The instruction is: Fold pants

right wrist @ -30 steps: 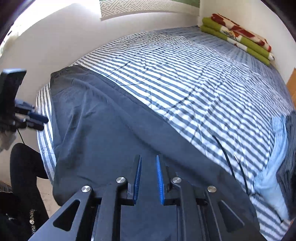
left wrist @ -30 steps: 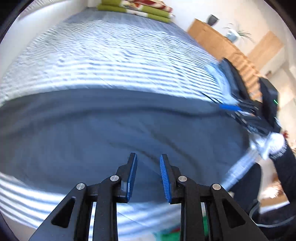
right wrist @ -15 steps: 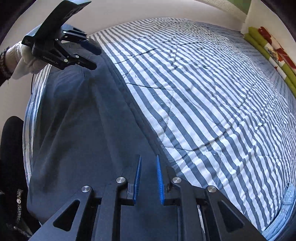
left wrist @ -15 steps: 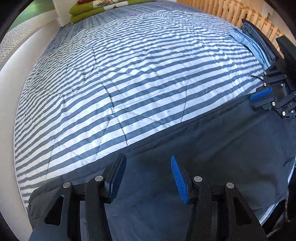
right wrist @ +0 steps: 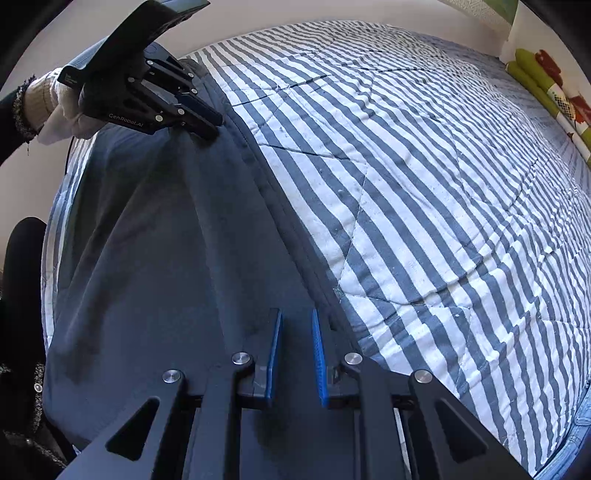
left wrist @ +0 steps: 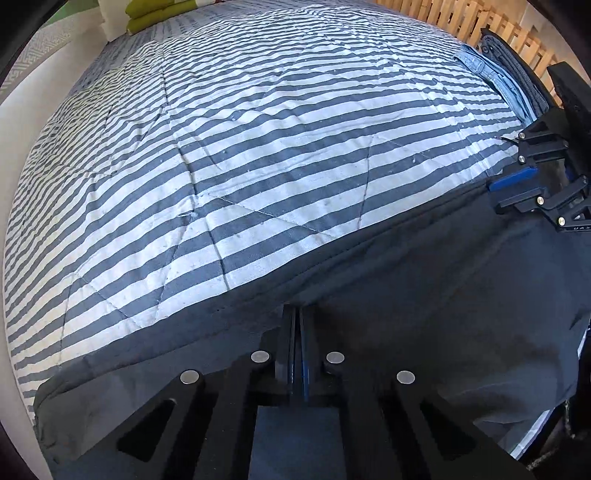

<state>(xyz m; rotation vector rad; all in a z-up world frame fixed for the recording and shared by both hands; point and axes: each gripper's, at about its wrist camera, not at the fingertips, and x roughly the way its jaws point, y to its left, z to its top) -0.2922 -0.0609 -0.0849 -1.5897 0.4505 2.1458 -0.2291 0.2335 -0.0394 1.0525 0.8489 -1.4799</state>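
Note:
Dark navy pants (left wrist: 424, 295) (right wrist: 155, 258) lie flat along the near edge of a blue-and-white striped bed (left wrist: 277, 129) (right wrist: 424, 166). In the left wrist view my left gripper (left wrist: 296, 328) is shut on the pants' far edge. The right wrist view shows it (right wrist: 212, 127) at the top left, with the cloth creasing toward its tips. My right gripper (right wrist: 296, 354) hovers low over the same far edge further along. Its blue pads (right wrist: 274, 354) stand a narrow gap apart, with nothing pinched between them. It also shows at the right of the left wrist view (left wrist: 517, 192).
A stack of folded clothes (left wrist: 498, 74) sits at the bed's right side by a wooden slatted rail (left wrist: 480, 22). Green cushions (right wrist: 535, 81) lie at the head of the bed. A gloved hand (right wrist: 62, 107) holds the left gripper, and a person's dark leg (right wrist: 22, 266) is beside the bed.
My left gripper went from wide open to shut on the pants' far edge. The right gripper has moved down closer to the pants, keeping its gap.

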